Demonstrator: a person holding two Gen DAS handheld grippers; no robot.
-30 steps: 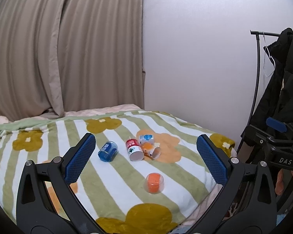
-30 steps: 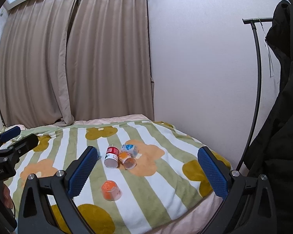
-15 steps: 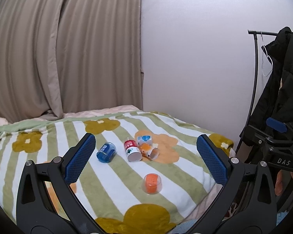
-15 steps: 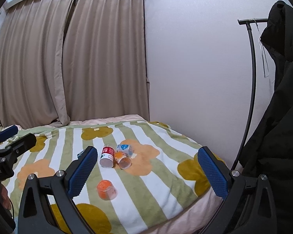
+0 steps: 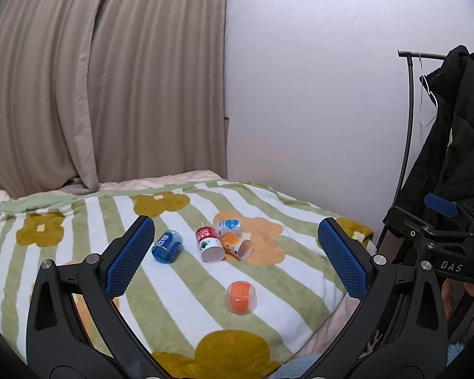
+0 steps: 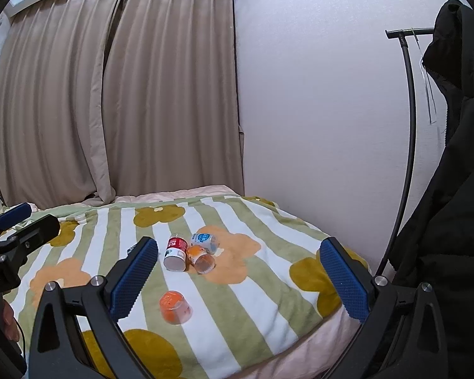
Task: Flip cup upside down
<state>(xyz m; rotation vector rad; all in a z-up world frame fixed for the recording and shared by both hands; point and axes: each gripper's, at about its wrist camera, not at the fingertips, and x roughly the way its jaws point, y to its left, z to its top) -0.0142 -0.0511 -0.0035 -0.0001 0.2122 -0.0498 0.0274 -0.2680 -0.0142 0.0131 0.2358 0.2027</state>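
An orange cup (image 5: pixel 240 297) stands mouth down on the striped blanket (image 5: pixel 180 287), nearest the bed's front edge; it also shows in the right wrist view (image 6: pixel 174 307). Behind it lie a blue cup (image 5: pixel 167 246), a red cup (image 5: pixel 209 243), a small orange cup (image 5: pixel 236 244) and a white cup with a blue label (image 5: pixel 229 227), all on their sides. My left gripper (image 5: pixel 233 255) is open and empty, well back from the cups. My right gripper (image 6: pixel 237 278) is open and empty too, also held back from the bed.
The bed meets a white wall (image 5: pixel 316 110) on the right and beige curtains (image 5: pixel 94 94) behind. A black coat (image 6: pixel 452 189) hangs on a metal rack (image 5: pixel 409 120) at the right, close to my right gripper. The bed's front edge (image 6: pixel 300 353) drops off below.
Both grippers have drawn back a little from the bed, so the cups look smaller and lower. The cups have not moved. Both grippers stay open.
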